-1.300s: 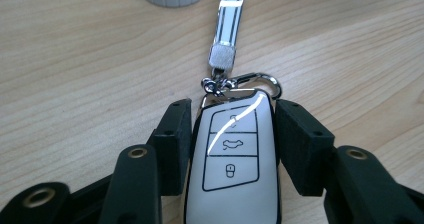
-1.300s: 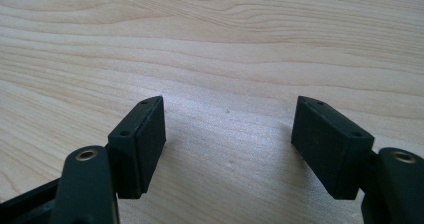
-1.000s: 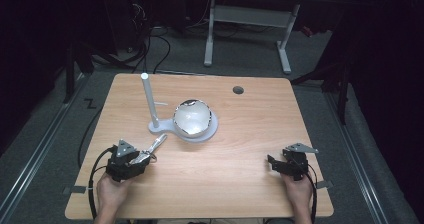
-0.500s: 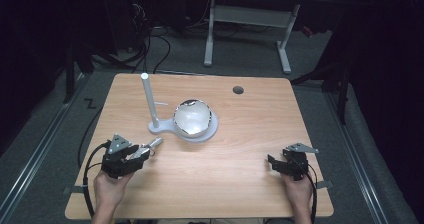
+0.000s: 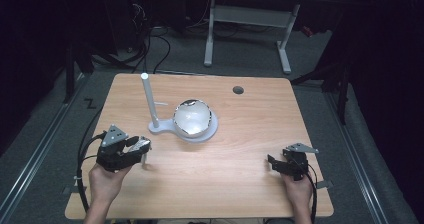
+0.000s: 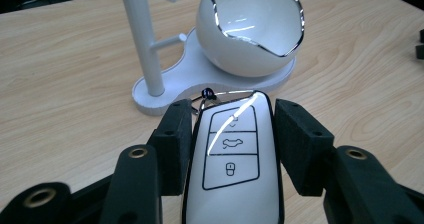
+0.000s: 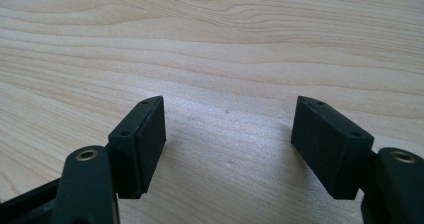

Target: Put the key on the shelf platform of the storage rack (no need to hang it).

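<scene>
High view: left gripper [image 5: 141,146] low on wooden table [image 5: 235,184], clamped on white car key fob [image 5: 138,145], jaws aimed toward white stand [image 5: 187,128] just ahead and to its right; thin upright post [image 5: 149,102] and egg-shaped bowl [image 5: 192,118] on that stand, well apart from right gripper [image 5: 272,162]; right gripper near table's right front edge, jaws spread, empty; small dark hole [image 5: 238,90] in tabletop far beyond both

Left gripper view: fob [image 6: 231,154] pinched between both black pads [image 6: 172,144], buttons facing up, ring end pointing away; stand base [image 6: 200,74] right beyond jaw tips, post [image 6: 142,34] ahead-left, bowl [image 6: 252,26] ahead-right with chrome jagged rim

Right gripper view: pads [image 7: 142,134] wide apart, nothing between, bare wood [image 7: 225,49] ahead and below
</scene>
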